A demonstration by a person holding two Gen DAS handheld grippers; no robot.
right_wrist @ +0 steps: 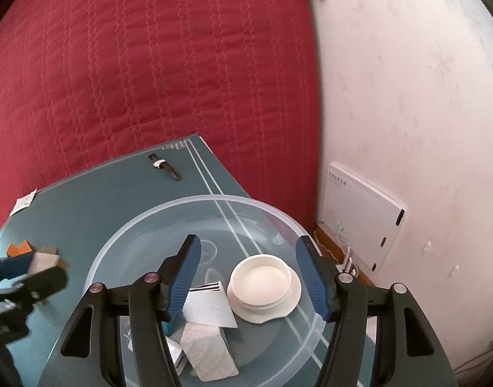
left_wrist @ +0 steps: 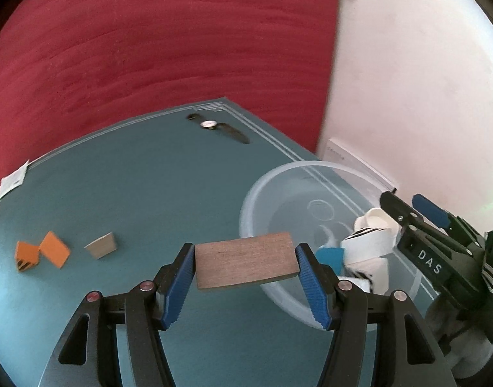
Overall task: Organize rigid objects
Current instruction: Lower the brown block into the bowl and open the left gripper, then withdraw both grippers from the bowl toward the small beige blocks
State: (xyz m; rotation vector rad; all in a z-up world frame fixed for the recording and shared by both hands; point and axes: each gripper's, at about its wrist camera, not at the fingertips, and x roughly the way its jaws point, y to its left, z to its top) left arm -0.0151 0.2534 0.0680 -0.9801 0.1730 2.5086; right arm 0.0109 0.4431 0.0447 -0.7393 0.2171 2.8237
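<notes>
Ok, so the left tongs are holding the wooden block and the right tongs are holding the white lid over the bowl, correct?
Not quite. The left tongs do hold the wooden block, but the right tongs are open and hold nothing. The right wrist view shows the white lid lying inside the clear plastic bowl, below the open fingers.

red quilted cover (right_wrist: pixel 149 80), white wall (right_wrist: pixel 407 96), teal table (left_wrist: pixel 133 177)
</notes>
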